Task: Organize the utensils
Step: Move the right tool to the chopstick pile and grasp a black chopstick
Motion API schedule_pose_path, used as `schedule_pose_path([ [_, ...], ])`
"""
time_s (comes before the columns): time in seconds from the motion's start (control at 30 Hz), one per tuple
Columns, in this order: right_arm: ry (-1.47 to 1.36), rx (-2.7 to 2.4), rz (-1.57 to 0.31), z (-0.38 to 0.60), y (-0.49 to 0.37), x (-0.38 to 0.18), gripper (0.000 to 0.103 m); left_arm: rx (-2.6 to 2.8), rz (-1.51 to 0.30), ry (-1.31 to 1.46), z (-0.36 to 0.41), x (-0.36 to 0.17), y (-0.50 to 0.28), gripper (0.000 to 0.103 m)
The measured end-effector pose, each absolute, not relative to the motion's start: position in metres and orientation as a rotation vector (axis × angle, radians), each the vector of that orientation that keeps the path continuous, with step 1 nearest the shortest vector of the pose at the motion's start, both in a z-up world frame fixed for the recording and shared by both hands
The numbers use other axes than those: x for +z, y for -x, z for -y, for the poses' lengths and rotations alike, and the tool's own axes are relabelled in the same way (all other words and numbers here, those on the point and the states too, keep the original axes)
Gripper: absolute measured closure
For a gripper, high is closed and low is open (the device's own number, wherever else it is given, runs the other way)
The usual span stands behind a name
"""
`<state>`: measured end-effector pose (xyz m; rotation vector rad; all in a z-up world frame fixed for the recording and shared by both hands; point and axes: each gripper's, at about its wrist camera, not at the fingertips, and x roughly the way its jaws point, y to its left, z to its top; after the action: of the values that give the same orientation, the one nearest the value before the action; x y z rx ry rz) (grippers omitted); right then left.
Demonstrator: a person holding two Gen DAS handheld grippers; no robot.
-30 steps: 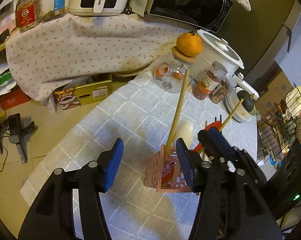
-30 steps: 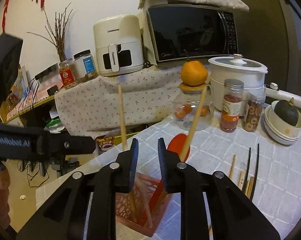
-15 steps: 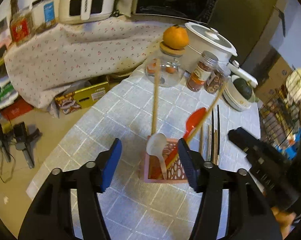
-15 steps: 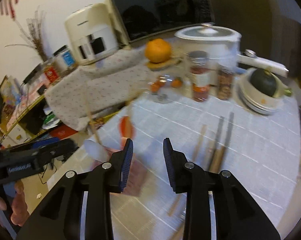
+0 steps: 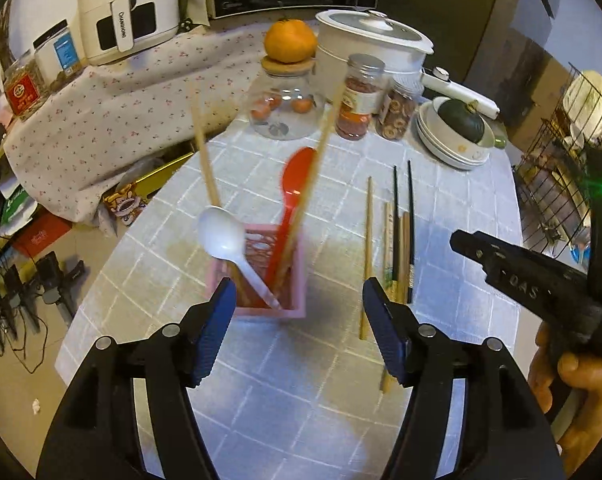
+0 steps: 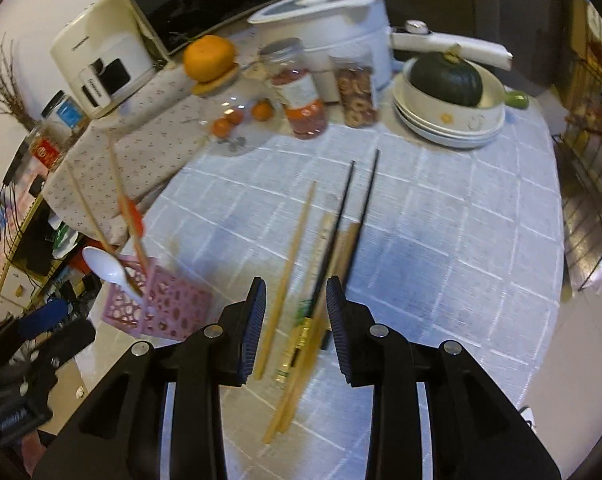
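The left tongs (image 5: 299,326) hang spread wide with nothing between them, above the table (image 5: 461,264). Just beyond them stands the pink utensil holder (image 5: 289,300), holding a white spoon (image 5: 221,236), a red spoon (image 5: 295,184) and two wooden chopsticks (image 5: 205,160) that lean out toward 12 o'clock. The right tongs (image 6: 295,318) are parted and empty, poised over the loose chopsticks (image 6: 333,240) that lie on the table pointing toward 12 o'clock. From the right wrist view, the holder (image 6: 165,308) sits at 9 o'clock of those tongs.
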<state>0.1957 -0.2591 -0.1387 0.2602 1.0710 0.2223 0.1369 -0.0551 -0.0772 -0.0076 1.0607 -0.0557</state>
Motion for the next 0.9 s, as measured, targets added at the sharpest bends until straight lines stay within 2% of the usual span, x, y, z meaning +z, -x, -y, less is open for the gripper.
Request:
schedule_pose_path([
  [0.53,-0.405,0.124,-1.296,0.318,-0.217,-0.21,0.071,-0.118,-1.145,-0.133,0.129,-0.126,-0.129,0.039],
  [0.7,-0.405,0.154,-1.345,0.306,-0.226,-0.231,0.071,-0.125,-1.177,-0.138,0.132,-0.14,-0.131,0.042],
  [0.9,-0.433,0.146,-1.313,0.305,-0.256,-0.239,0.072,-0.156,-1.211,-0.158,0.137,-0.156,-0.129,0.047],
])
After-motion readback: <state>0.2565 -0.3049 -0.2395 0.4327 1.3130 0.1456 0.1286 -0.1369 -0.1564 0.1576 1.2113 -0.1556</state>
